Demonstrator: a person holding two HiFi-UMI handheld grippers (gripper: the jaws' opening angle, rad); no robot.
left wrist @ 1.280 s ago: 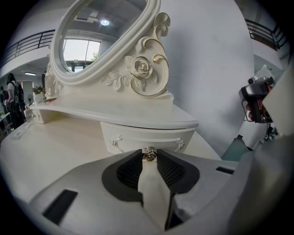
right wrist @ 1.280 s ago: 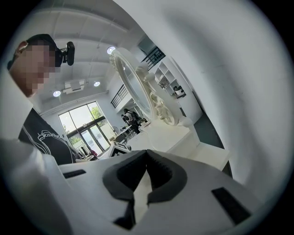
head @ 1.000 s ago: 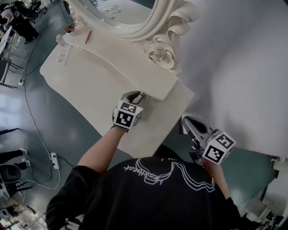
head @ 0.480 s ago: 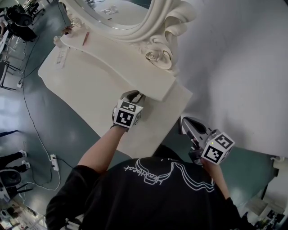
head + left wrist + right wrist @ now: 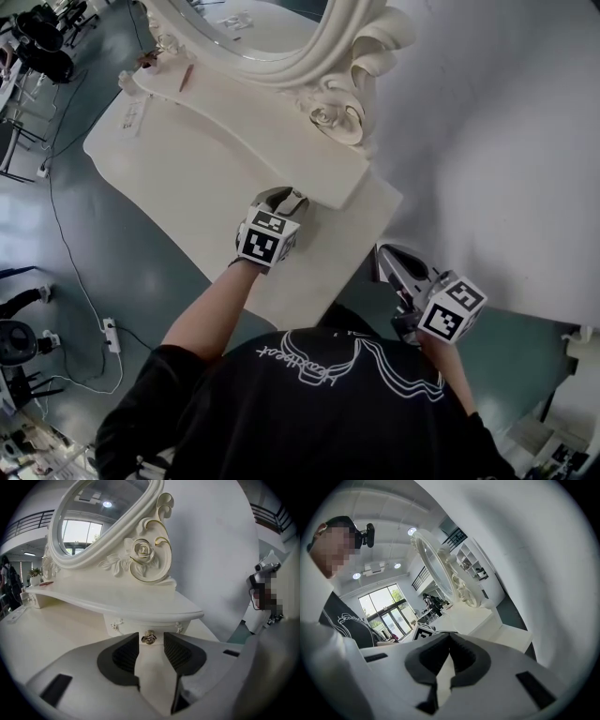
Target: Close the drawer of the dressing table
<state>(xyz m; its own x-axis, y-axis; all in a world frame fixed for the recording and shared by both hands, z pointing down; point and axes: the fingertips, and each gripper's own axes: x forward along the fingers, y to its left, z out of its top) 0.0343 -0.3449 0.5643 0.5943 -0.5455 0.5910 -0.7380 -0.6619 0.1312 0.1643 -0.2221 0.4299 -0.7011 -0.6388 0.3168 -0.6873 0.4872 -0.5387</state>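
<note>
Under the right end of the raised shelf (image 5: 262, 141) of the dressing table sits the small drawer (image 5: 133, 624), its white front facing the left gripper (image 5: 151, 644). A little metal knob (image 5: 149, 638) stands at the middle of that front. The left gripper's jaws are parted, and the knob shows right between their tips with a gap on either side, so they have hold of nothing. The drawer front lies back beneath the shelf's edge; whether it is pushed fully home cannot be told. The gripper hovers low over the cream tabletop (image 5: 187, 187) in front of the shelf. Above the shelf rises the oval mirror (image 5: 93, 522), with a carved rose (image 5: 142, 550) at the foot of its frame. Well to the right of the shelf, off the tabletop's edge and over the grey-green floor (image 5: 506, 342), the right gripper (image 5: 450, 637) hangs with its jaws closed tip to tip, empty.
</note>
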